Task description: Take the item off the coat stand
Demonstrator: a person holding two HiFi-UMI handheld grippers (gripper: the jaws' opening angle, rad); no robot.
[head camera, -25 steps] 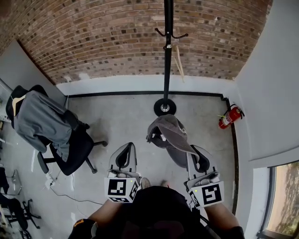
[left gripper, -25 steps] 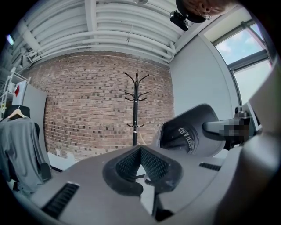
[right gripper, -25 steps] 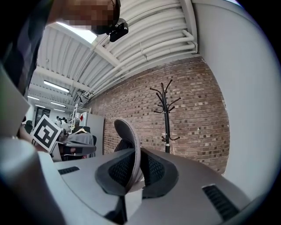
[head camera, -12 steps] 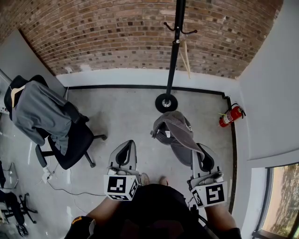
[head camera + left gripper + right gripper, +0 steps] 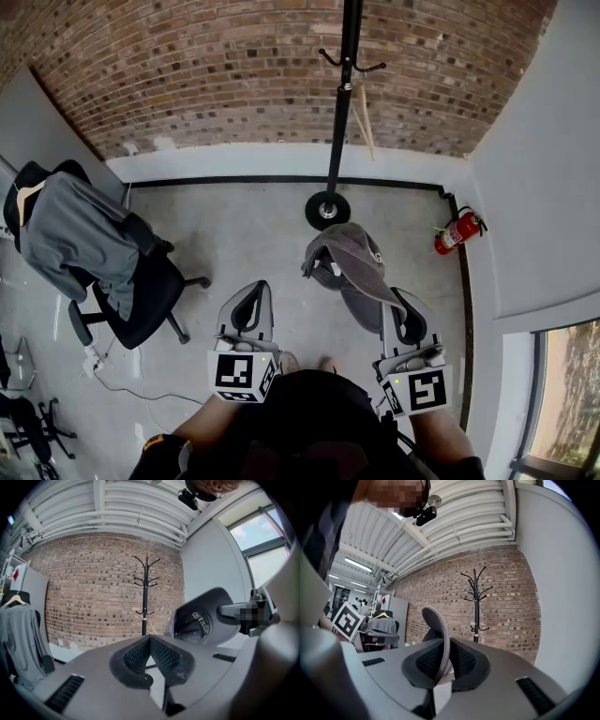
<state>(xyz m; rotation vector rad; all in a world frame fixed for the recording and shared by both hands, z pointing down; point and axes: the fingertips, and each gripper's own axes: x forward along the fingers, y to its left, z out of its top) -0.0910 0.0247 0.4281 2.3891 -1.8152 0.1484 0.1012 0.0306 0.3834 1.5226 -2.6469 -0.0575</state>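
Right gripper [image 5: 444, 656]: jaws clamped on the brim of a grey baseball cap [image 5: 349, 262]. In the right gripper view the brim runs up edge-on between the two pads. In the head view the crown hangs out past the jaw tips, towards the coat stand [image 5: 339, 112].

The cap is off the stand. It is held in the air on the person's side of the stand's round base and is not touching the pole or the base.

Left gripper [image 5: 150, 641]: jaws closed, pad tips meeting, nothing between them. It is held level with the right gripper, further to the left of the stand. From its camera the inside of the cap shows to the right of the stand's pole, with print that is too small to read.

The stand is upright against a brick wall [image 5: 187, 75], on a grey concrete floor [image 5: 244, 234].

An office chair [image 5: 141, 300] draped with a grey jacket [image 5: 70, 230] stands well to the left of the stand. A red fire extinguisher [image 5: 457, 232] stands to the right of the stand's base, by the side wall.
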